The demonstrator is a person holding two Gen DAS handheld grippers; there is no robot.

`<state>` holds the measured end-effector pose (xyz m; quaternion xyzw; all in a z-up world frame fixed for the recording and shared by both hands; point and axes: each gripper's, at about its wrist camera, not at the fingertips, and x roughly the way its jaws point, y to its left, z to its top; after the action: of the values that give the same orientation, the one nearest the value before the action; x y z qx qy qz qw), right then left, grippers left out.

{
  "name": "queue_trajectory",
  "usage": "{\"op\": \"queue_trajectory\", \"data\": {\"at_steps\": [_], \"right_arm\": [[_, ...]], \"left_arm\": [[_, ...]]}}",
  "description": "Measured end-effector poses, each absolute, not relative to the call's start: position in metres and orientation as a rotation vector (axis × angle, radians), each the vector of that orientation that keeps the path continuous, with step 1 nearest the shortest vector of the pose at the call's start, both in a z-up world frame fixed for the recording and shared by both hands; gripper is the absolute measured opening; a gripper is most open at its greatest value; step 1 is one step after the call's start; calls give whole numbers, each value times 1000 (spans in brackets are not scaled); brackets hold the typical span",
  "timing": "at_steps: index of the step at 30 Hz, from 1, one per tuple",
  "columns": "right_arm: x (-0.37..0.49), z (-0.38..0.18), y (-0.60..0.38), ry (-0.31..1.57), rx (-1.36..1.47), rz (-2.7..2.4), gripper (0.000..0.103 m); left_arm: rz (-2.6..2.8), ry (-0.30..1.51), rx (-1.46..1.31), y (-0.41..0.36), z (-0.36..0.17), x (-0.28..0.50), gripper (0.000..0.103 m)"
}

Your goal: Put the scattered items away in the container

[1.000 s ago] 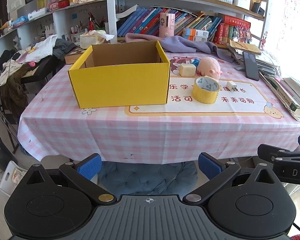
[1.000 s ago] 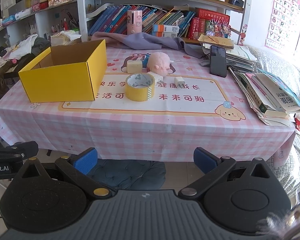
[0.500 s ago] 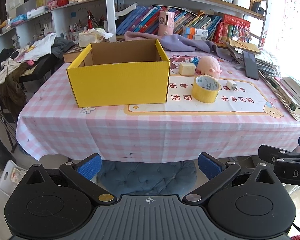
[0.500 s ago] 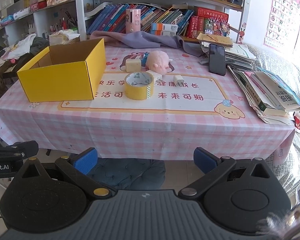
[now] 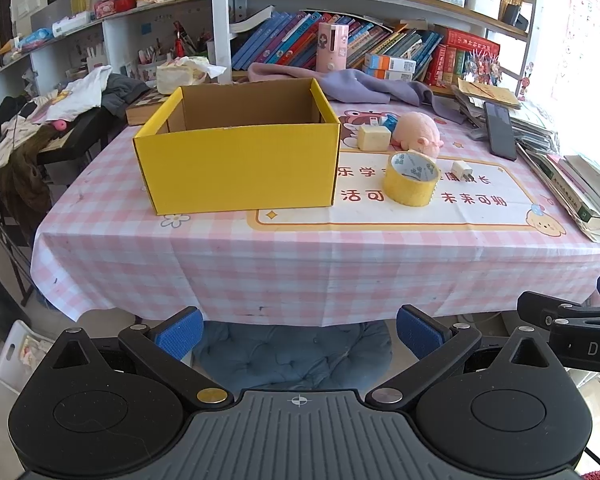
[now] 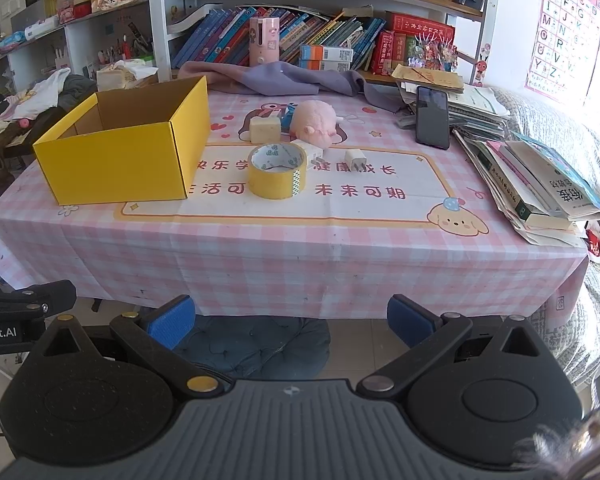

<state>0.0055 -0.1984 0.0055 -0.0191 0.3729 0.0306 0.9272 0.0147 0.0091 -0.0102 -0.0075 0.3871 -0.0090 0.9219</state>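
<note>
An open yellow cardboard box stands on the left of the pink checked table. To its right lie a yellow tape roll, a pink plush pig, a cream block, a white charger plug and a second white plug. My left gripper and right gripper are both open, empty, and held below and in front of the table's near edge.
A dark phone and stacked books fill the table's right side. A purple cloth lies behind the box. A blue cushioned chair sits under the near edge. Bookshelves line the back, clothes pile at the left.
Both views have drifted slightly closer to the table and a little higher. Nothing on the table has moved, and both grippers stay open.
</note>
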Motion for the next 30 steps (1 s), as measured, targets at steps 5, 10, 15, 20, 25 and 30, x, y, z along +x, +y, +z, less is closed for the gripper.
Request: {"op": "queue_trajectory", "data": {"at_steps": [5, 10, 15, 20, 25, 30], "right_arm": [[6, 7, -195, 769, -45, 71, 103], [7, 8, -191, 757, -55, 78, 103], [11, 10, -194, 743, -46, 80, 103], [20, 11, -197, 734, -43, 81, 103], [32, 10, -202, 732, -34, 83, 103], [46, 8, -207, 726, -28, 89, 102]], "left_arm": [[-18, 792, -15, 11, -9, 15, 103], [-26, 793, -15, 12, -11, 18, 103], [-46, 776, -21, 10, -9, 22, 103], [-72, 759, -6, 2, -7, 29, 103], [-78, 748, 9, -5, -6, 41, 103], [-82, 740, 14, -12, -7, 54, 103]]}}
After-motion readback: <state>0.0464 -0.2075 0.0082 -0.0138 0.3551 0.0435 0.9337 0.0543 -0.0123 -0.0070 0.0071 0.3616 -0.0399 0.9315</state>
